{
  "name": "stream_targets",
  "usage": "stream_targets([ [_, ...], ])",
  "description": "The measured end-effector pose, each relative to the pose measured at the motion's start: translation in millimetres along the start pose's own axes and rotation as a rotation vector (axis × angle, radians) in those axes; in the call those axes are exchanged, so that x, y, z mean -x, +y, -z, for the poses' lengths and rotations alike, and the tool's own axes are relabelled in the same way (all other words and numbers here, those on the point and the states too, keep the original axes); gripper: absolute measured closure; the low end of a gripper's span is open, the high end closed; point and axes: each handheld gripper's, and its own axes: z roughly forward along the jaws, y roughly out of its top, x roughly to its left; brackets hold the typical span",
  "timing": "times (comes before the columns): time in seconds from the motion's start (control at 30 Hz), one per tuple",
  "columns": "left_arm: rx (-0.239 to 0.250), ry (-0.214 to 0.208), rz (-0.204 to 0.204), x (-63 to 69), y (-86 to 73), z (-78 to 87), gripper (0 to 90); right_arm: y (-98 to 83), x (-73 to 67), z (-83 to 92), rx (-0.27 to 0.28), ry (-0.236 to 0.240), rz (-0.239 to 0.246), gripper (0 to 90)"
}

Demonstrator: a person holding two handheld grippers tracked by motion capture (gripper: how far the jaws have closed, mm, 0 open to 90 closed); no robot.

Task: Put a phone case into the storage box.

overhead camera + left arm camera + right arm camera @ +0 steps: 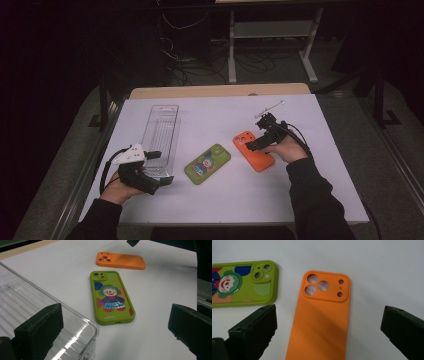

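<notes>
1. I am looking at a white table [220, 195] in a dark room, with cables and a desk frame on the floor beyond its far edge.
2. The orange phone case [253, 150] lies back up, right of centre. Its long axis runs diagonally, and the camera-cutout end points toward the far left.
3. My right gripper [256, 143] hovers over that case. In the right gripper view its jaws stand wide apart, one on each side of the case [322, 322], holding nothing.
4. The green phone case [207, 163] with a clown picture lies just left of the orange one, apart from it. Its long axis is also diagonal, with the camera end toward the far right.
5. A clear plastic tray [161, 131] lies at the left, its long axis running away from me.
6. My left gripper [157, 170] sits at the tray's near end, jaws spread wide and empty, with one jaw over the tray corner [75, 330].
</notes>
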Motion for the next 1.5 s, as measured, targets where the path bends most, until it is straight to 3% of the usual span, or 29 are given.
stream_targets([
  [0.63,-0.002,0.003,-0.005,-0.5,0.1,0.7,0.0,-16.5,-6.9,-23.7,-0.076,-0.004,0.01,0.0],
  [0.87,-0.008,0.004,-0.008,-0.4,-0.1,0.6,0.0,-17.9,-10.3,-29.1,-0.095,-0.003,-0.018,0.0],
  [1.5,-0.008,0.002,-0.001,0.0,-0.3,0.6,0.0,-22.2,-14.7,-43.2,-0.165,-0.043,-0.013,4.4],
])
